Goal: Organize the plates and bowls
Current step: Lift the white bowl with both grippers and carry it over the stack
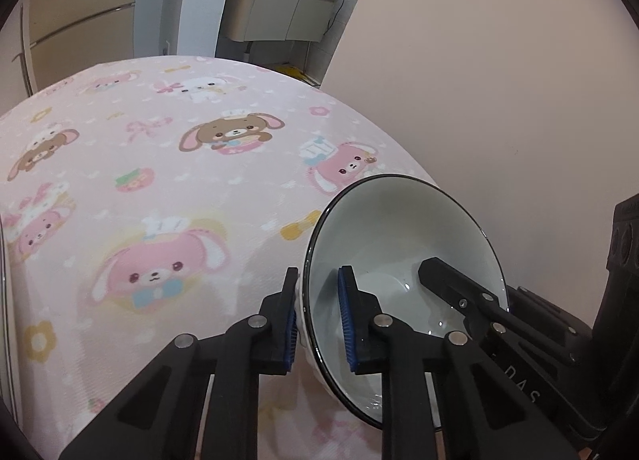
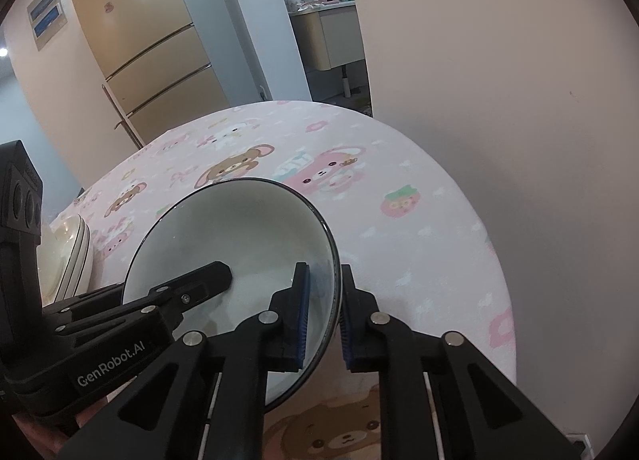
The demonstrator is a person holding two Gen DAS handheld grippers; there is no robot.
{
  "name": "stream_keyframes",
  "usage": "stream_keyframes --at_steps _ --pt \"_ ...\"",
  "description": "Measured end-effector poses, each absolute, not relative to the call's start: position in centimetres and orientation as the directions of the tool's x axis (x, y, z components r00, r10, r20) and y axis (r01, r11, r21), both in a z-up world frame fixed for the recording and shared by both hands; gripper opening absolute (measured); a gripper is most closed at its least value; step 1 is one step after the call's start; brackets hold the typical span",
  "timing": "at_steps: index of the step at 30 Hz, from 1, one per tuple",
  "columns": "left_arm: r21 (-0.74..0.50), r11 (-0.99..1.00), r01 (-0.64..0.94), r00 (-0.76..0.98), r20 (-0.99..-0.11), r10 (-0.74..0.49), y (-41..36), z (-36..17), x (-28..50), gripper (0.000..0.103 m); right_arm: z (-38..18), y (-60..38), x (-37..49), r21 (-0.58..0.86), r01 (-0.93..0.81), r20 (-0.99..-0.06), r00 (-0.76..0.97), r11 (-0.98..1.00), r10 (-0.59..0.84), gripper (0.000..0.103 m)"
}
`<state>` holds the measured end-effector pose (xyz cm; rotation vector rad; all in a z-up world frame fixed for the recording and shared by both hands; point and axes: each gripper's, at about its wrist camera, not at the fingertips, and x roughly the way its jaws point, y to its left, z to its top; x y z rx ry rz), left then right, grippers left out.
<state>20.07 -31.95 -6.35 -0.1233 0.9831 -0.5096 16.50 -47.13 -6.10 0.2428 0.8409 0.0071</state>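
A white bowl point(image 1: 399, 244) with a thin dark rim is over the near right part of the pink cartoon tablecloth point(image 1: 159, 188). My left gripper point(image 1: 318, 274) is shut on the bowl's left wall, one blue pad inside and one outside. In the right wrist view my right gripper point(image 2: 323, 272) is shut on the opposite wall of the same bowl point(image 2: 239, 228) in the same way. The right gripper's inner finger point(image 1: 451, 280) shows in the left view, and the left gripper's finger point(image 2: 199, 280) shows in the right view. A stack of cream dishes point(image 2: 70, 256) with dark stripes stands to the bowl's left.
The round table point(image 2: 439, 228) stands against a plain wall point(image 2: 519, 100) on its right. Beyond it are a tall gold fridge point(image 2: 151, 40) and a doorway to a washbasin cabinet point(image 1: 279, 8).
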Motion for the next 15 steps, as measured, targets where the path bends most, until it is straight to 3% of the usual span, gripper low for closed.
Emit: stream_keyframes --at_steps 15 --pt "-0.330 0.874 0.357 0.502 -0.721 -0.477 -29.9 -3.3 18.7 0.019 -3.4 -45.4 15.4 0.193 0.055 -0.694 0.713 0.980 0.097 0.012"
